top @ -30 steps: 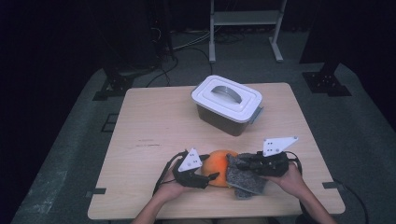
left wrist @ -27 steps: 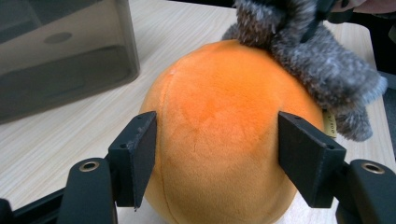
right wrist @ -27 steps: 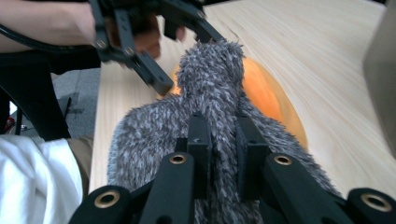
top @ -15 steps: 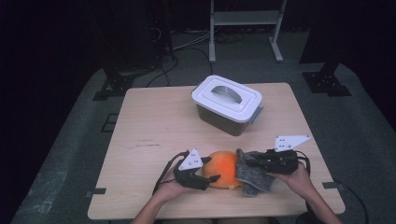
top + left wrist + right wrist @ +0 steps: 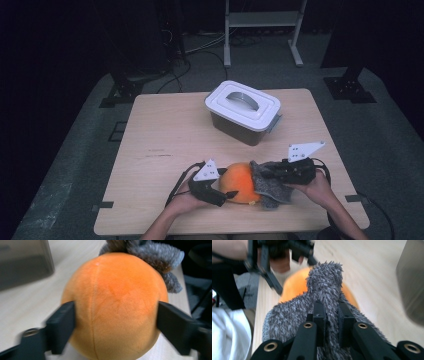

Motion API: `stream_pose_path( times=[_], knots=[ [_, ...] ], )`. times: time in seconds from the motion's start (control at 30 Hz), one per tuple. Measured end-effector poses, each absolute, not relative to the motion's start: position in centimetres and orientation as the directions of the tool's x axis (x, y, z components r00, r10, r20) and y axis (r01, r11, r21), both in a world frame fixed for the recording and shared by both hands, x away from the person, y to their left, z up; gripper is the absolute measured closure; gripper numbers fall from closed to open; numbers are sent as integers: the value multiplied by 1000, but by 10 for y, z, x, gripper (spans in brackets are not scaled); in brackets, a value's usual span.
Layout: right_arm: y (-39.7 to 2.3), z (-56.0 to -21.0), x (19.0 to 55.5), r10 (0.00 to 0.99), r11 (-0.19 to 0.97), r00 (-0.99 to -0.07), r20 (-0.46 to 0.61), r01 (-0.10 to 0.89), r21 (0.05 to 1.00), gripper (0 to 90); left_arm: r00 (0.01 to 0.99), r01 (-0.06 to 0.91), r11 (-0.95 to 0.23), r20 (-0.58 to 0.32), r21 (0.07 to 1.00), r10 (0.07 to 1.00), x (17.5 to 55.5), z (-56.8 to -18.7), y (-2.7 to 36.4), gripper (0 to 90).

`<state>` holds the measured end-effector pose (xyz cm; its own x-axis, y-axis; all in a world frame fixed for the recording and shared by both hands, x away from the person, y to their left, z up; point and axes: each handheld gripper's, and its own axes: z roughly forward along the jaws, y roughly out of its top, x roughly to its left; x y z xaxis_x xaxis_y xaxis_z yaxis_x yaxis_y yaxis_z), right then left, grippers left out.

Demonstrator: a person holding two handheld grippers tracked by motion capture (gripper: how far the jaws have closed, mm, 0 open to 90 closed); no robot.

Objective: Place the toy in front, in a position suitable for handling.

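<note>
An orange plush ball lies near the table's front edge, with a grey fuzzy cloth draped against its right side. My left gripper comes at the ball from the left. Its jaws have just been opening, and the ball still sits between them with both pads against its sides. My right gripper reaches in from the right, shut on a fold of the grey cloth. That fold is pinched between its two jaws. The orange ball shows behind the cloth.
A grey bin with a white handled lid stands at the back middle of the wooden table. Bare tabletop lies to the left. A metal rack and cables stand on the floor beyond the table.
The right gripper has shifted a little to the right with the grey cloth. The left hand has stayed in place at the ball.
</note>
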<state>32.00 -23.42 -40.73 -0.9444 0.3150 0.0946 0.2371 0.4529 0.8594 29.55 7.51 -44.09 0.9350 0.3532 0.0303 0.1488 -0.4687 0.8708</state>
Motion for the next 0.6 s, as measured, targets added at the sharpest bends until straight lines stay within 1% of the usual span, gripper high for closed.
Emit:
stream_pose_path(
  times=[0.03,0.13,0.17,0.2,0.27,0.33,0.37,0.43,0.53,0.6],
  knots=[
    [-232,-403,320,305,444,-948,93,228,866,797,932,145,-467,38,872,361,294,-440,73,264],
    [-217,-391,316,260,425,-963,75,184,886,797,926,119,-466,72,877,371,290,-437,67,301],
    [-212,-389,315,246,430,-967,66,170,887,796,924,103,-474,92,874,371,288,-436,65,304],
    [-202,-387,313,236,462,-971,43,151,874,795,923,104,-475,93,874,373,288,-436,66,305],
    [-198,-390,314,234,490,-972,36,150,859,793,923,110,-476,88,873,374,288,-438,69,304],
    [-205,-396,319,249,487,-967,53,173,856,793,926,113,-468,79,876,370,288,-439,72,297],
    [-211,-398,321,267,482,-962,63,189,856,793,928,118,-462,68,879,366,290,-439,72,283],
    [-222,-404,324,292,471,-952,88,224,853,793,931,149,-448,28,881,365,294,-440,73,210],
    [-231,-410,323,311,462,-945,106,248,852,793,930,206,-438,-35,875,367,300,-444,72,105],
    [-233,-409,322,312,461,-944,108,249,852,793,929,232,-434,-66,871,364,303,-447,71,90]
  ],
)
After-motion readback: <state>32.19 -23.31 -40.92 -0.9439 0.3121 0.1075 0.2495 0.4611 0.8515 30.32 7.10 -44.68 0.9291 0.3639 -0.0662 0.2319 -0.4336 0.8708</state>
